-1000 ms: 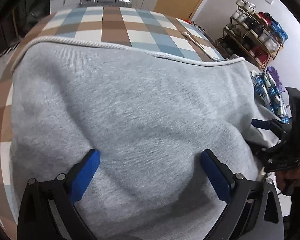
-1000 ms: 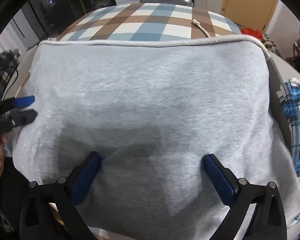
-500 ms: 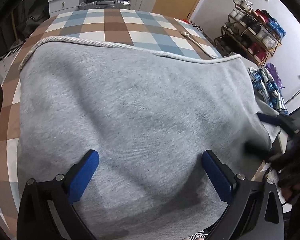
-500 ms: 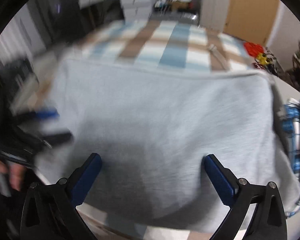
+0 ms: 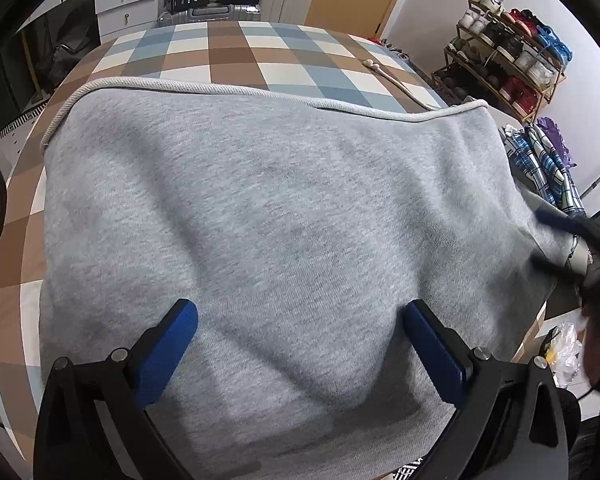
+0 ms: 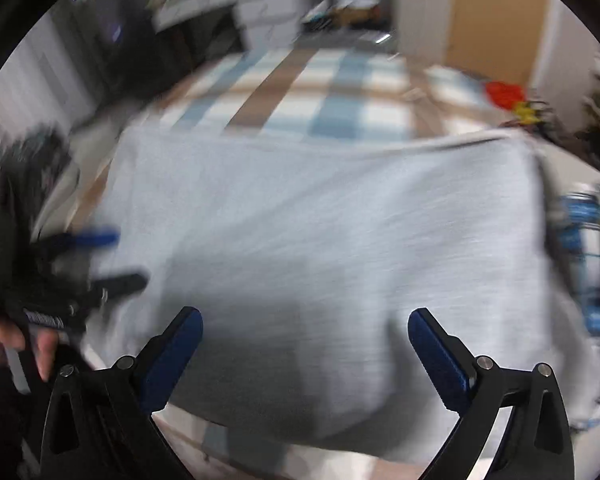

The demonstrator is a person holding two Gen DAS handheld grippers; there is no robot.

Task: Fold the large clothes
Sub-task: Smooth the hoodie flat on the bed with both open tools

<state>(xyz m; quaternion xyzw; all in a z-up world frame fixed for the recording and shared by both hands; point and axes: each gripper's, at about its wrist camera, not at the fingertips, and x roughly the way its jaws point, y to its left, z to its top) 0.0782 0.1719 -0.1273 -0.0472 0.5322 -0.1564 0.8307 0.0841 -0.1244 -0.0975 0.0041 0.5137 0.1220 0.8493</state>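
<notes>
A large grey sweatshirt-fabric garment (image 5: 268, 216) lies spread flat over the checked table (image 5: 236, 52), with a corded hem along its far edge. My left gripper (image 5: 300, 320) hovers open just above the garment's near part, nothing between its blue pads. My right gripper (image 6: 304, 328) is also open and empty above the garment (image 6: 340, 232), seen through motion blur. The left wrist view catches the right gripper (image 5: 556, 240) at the garment's right corner. The right wrist view shows the left gripper (image 6: 112, 256) at the left, held by a hand (image 6: 16, 340).
A blue plaid garment (image 5: 548, 168) hangs off the right of the table. A shoe rack (image 5: 512, 64) stands against the right wall. White drawers (image 5: 124, 4) and a metal suitcase (image 5: 212, 12) stand beyond the table's far end. A white cord (image 5: 392, 80) lies on the cloth.
Both grippers have pulled back and risen from the garment. The right wrist view has swung and turned blurry, with the table edge now showing below the garment.
</notes>
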